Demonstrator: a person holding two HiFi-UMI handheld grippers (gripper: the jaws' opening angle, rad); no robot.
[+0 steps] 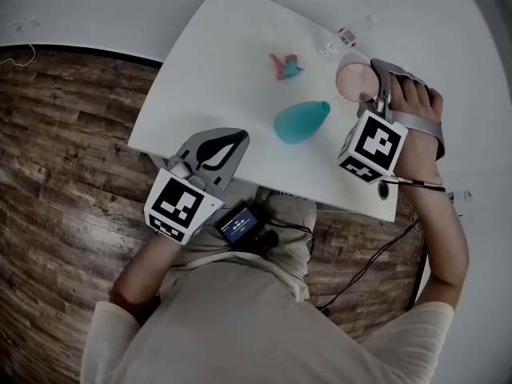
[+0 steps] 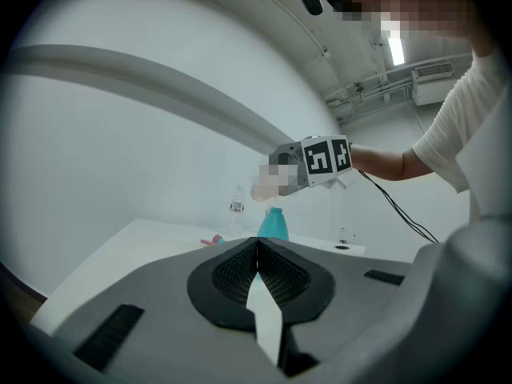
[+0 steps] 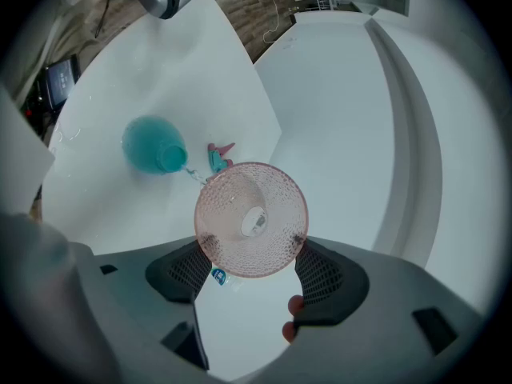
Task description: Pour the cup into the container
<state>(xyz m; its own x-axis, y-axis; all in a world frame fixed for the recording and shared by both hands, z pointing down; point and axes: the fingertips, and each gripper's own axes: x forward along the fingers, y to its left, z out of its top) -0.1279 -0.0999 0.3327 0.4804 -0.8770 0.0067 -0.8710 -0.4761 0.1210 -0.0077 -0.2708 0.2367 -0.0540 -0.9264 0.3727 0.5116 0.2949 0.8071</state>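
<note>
A clear pink dimpled cup [image 1: 352,77] hangs over the far right of the white table [image 1: 200,78], tipped on its side with my right gripper [image 1: 366,84] shut on it. In the right gripper view the pads clamp the cup [image 3: 250,218] on both sides of my right gripper [image 3: 252,250]. A thin thread of liquid seems to run from its rim to the mouth of the teal container [image 3: 152,145]. That container [image 1: 301,122] stands mid-table. My left gripper [image 1: 238,139] is shut and empty at the table's near edge, its jaws [image 2: 258,242] pointing level at the container [image 2: 273,223].
A small pink and teal object [image 1: 285,66] lies beyond the container. A clear water bottle [image 1: 330,46] is at the far edge, behind the cup. A black device with cables [image 1: 240,224] hangs at the person's waist. Wood floor surrounds the table.
</note>
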